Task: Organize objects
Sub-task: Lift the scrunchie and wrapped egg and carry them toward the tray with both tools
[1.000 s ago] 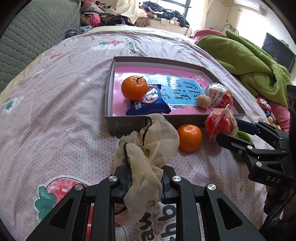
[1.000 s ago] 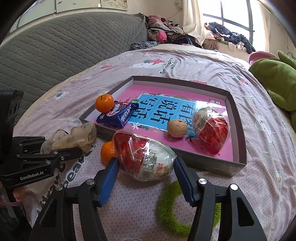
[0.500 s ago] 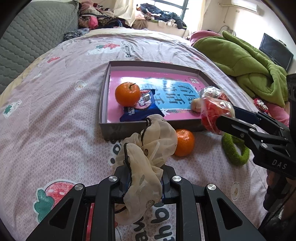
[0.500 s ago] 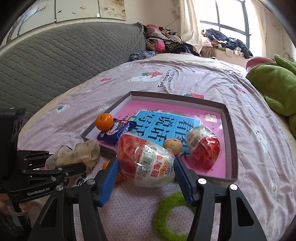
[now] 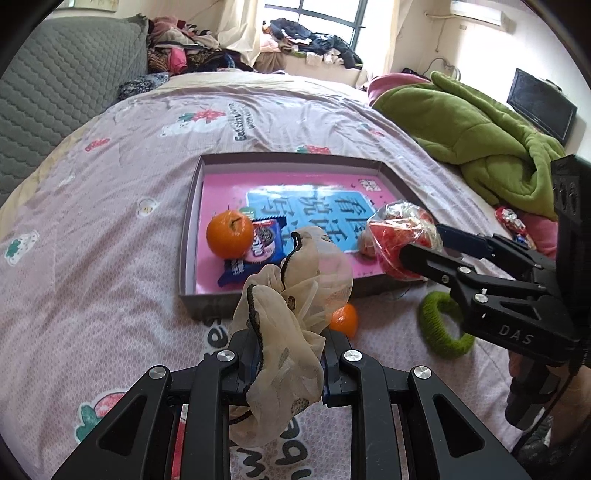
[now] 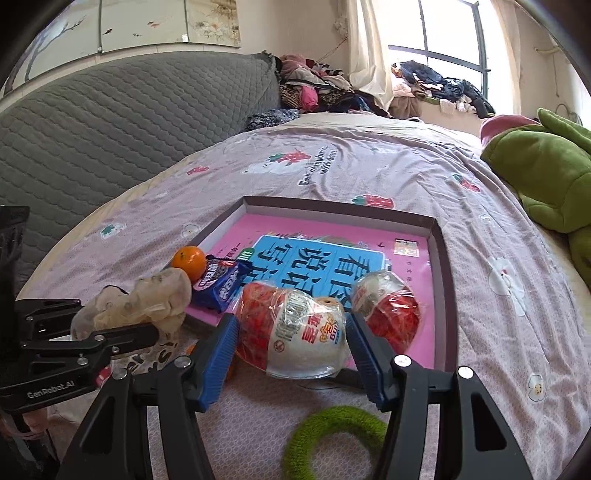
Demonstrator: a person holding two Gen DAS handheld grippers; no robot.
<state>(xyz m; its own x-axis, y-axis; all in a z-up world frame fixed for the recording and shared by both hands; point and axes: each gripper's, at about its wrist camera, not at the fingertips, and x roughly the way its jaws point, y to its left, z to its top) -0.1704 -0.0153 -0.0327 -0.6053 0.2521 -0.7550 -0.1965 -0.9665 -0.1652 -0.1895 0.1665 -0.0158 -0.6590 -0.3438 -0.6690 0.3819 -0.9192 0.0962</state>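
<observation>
Somebody's bedroom, lived-in: big bed with a strawberry-print sheet (image 6: 332,170), grey quilted headboard (image 6: 129,110) at 10 o'clock, clothes heaped on the window ledge (image 6: 439,88) at 1 o'clock, green fleece blanket (image 5: 480,140) bunched at 2, small TV (image 5: 541,103) behind it.

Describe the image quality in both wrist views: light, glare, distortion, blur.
Left wrist view: daylight from the window blows out the panes; the fisheye bends the bed outward, corners black; the scrunchie in the left claw looks sharp. Right wrist view: the same bright window; glare glints on the wrapped snack in the right claw; the green ring looks slightly soft.
</observation>
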